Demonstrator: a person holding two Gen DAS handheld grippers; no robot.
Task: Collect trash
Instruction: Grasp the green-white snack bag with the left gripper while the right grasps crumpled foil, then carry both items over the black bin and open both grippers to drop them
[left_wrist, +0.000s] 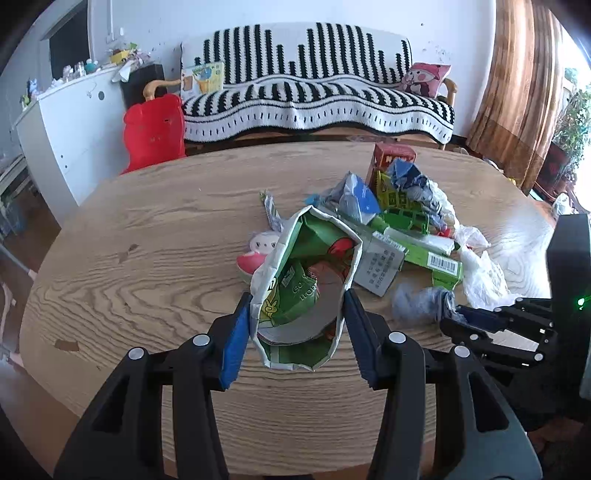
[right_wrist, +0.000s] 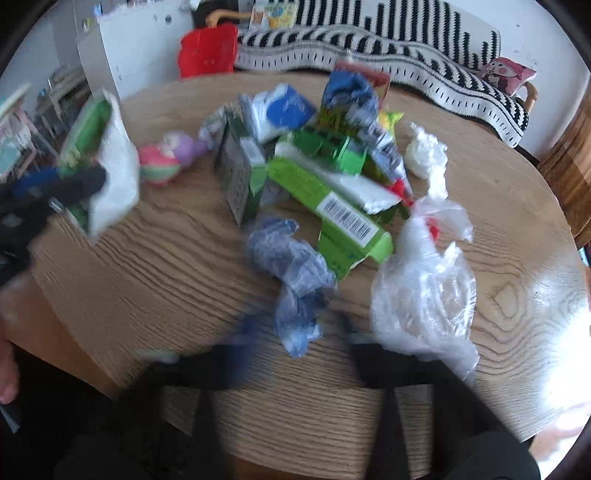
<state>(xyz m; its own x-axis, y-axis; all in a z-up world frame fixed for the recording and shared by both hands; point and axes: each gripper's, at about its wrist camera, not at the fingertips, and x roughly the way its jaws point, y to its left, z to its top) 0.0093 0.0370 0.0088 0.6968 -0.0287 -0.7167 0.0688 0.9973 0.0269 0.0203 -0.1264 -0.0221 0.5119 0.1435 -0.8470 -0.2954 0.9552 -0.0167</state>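
My left gripper (left_wrist: 295, 314) is shut on an open paper bag (left_wrist: 306, 273), white outside and green printed inside, mouth facing me; the bag also shows at the left of the right wrist view (right_wrist: 110, 166). A trash pile lies on the round wooden table (left_wrist: 147, 236): a long green carton (right_wrist: 332, 206), a grey box (right_wrist: 236, 177), blue-white wrappers (right_wrist: 284, 110), a clear plastic bag (right_wrist: 424, 288). My right gripper (right_wrist: 295, 332) is blurred, its jaws standing open around a crumpled blue-grey plastic wad (right_wrist: 291, 266); it also shows in the left wrist view (left_wrist: 465, 317).
A pink and green plush toy (right_wrist: 162, 162) lies left of the pile. A crumpled white tissue (right_wrist: 424, 151) sits at the far right of it. A red chair (left_wrist: 155, 129) and a striped sofa (left_wrist: 317, 96) stand beyond the table's far edge.
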